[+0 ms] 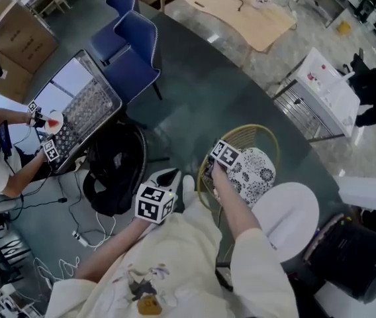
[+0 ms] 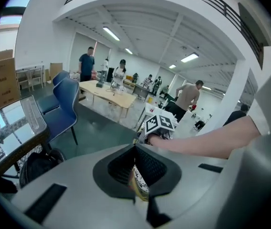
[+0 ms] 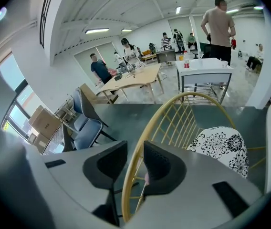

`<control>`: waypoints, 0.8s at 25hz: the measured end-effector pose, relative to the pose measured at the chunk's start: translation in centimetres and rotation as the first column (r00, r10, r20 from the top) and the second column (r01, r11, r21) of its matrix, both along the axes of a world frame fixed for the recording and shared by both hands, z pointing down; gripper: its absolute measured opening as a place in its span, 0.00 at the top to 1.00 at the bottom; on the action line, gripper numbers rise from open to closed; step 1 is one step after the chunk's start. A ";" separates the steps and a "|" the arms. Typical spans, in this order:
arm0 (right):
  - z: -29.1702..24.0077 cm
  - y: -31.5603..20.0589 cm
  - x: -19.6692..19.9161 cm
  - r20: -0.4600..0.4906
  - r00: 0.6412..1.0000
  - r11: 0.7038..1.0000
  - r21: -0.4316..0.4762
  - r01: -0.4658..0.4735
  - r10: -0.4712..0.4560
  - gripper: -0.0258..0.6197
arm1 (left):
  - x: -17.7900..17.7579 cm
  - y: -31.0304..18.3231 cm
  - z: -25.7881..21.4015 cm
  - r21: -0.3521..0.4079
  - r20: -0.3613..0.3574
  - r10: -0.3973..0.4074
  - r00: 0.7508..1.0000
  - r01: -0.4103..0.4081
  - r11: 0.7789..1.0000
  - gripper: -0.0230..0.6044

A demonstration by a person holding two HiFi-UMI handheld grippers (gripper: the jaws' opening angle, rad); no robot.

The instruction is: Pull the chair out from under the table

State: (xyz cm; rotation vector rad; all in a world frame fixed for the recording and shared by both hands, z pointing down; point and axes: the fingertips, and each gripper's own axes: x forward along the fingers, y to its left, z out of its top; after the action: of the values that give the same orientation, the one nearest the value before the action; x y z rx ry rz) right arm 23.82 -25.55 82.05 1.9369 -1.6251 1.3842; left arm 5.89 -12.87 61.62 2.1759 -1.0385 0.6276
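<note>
The chair point(image 1: 253, 171) has a yellow wire back and a black-and-white floral seat. It stands on the dark floor against the round white table point(image 1: 286, 217). My right gripper point(image 1: 213, 167) is at the left part of the back rim. In the right gripper view the yellow rim point(image 3: 147, 128) runs between the jaws of the right gripper point(image 3: 134, 163), which are closed about it. My left gripper point(image 1: 191, 181) reaches the chair's near-left edge. In the left gripper view the left gripper point(image 2: 136, 168) is shut on a yellow wire with floral print point(image 2: 139, 185) showing behind it.
A black backpack point(image 1: 115, 171) and cables lie on the floor to the left. Beyond it another person works at a glass-topped desk point(image 1: 82, 101). Blue chairs point(image 1: 132, 45) stand behind. A white cart point(image 1: 327, 91) is at the right and a black case point(image 1: 360, 257) at lower right.
</note>
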 end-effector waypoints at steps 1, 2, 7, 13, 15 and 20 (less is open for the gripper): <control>0.3 -0.1 0.3 -0.001 1.000 1.000 -0.006 -0.007 0.007 0.82 | 0.2 -0.1 0.2 -0.020 -0.005 -0.006 1.000 0.006 1.000 0.96; 0.5 -0.1 0.4 0.007 1.000 1.000 -0.010 -0.012 0.012 0.82 | 0.4 -0.2 0.4 -0.035 -0.012 -0.010 1.000 0.010 0.999 0.96; 1.5 -0.6 0.3 0.039 0.999 1.000 -0.021 -0.001 0.002 0.82 | 1.0 -0.8 2.2 -0.084 -0.009 -0.035 0.999 0.034 0.996 0.96; 2.5 -1.8 0.2 0.040 0.999 0.999 -0.043 0.023 -0.021 0.82 | 1.1 -1.1 4.3 -0.142 0.013 -0.054 0.998 0.055 0.988 0.96; 2.8 -2.2 -0.1 0.056 0.998 0.999 -0.048 0.018 -0.016 0.81 | 1.1 -1.3 4.9 -0.161 0.016 -0.060 0.998 0.062 0.985 0.96; 3.6 -2.4 0.3 0.051 0.999 0.996 -0.085 -0.001 0.006 0.81 | 1.2 -2.0 6.3 -0.191 0.023 -0.072 0.997 0.075 0.979 0.96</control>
State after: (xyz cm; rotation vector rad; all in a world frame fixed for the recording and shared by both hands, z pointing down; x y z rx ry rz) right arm 24.08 -27.98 85.63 1.8718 -1.5586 1.4912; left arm 7.04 -14.82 67.95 1.9595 -1.0183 0.6829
